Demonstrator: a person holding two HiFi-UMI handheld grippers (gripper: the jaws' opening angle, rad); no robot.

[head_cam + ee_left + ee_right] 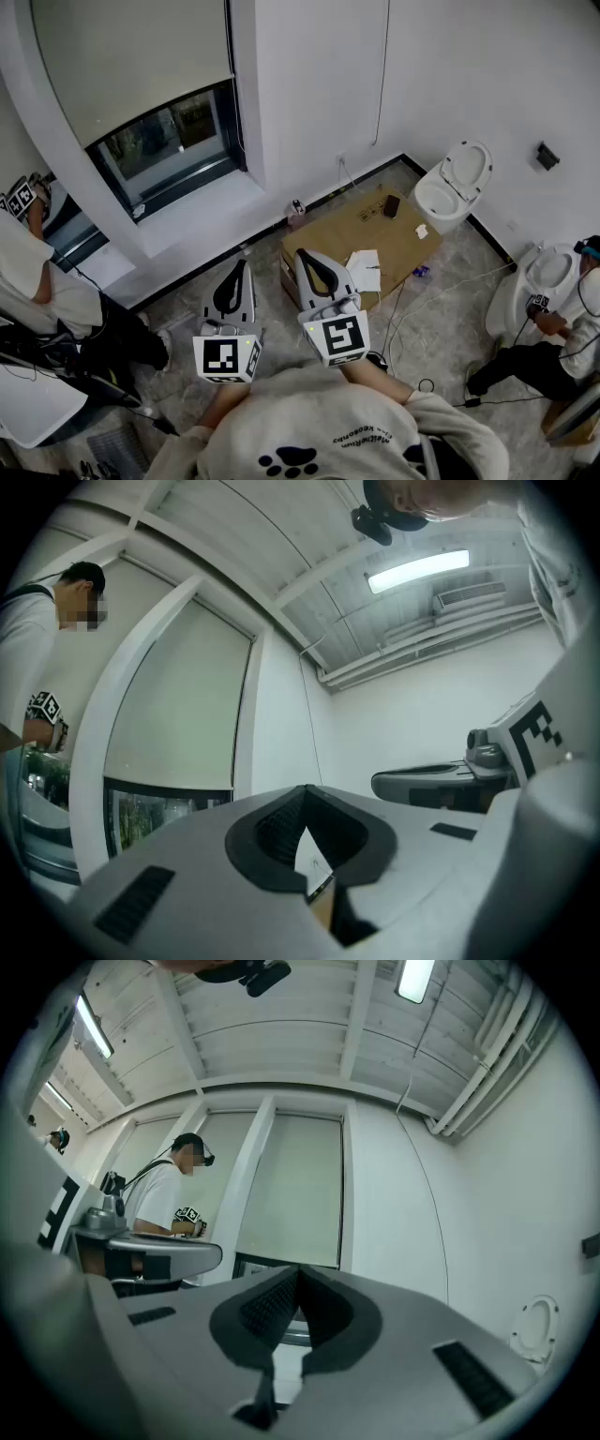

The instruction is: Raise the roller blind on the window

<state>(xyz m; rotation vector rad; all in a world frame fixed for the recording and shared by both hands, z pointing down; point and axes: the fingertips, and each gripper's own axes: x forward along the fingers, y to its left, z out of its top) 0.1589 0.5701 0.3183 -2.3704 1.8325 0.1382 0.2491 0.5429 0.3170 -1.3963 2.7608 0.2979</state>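
Observation:
The cream roller blind (131, 56) hangs over most of the window, leaving a strip of glass (173, 136) bare at the bottom. Its dark chain (229, 66) runs down the window's right edge. My left gripper (245, 264) and right gripper (302, 254) are held side by side well short of the window, pointing toward it, both shut with nothing between the jaws. In the left gripper view the blind (178, 696) stands beyond the shut left gripper (305, 791). In the right gripper view the blind (292, 1185) rises past the shut right gripper (298, 1271).
A flat cardboard box (375, 230) with papers lies on the floor just ahead. Two toilets (455, 183) (544, 277) stand at the right. One person (47, 281) stands at the neighbouring window on the left; another (562, 347) crouches at the right. Cables trail over the floor.

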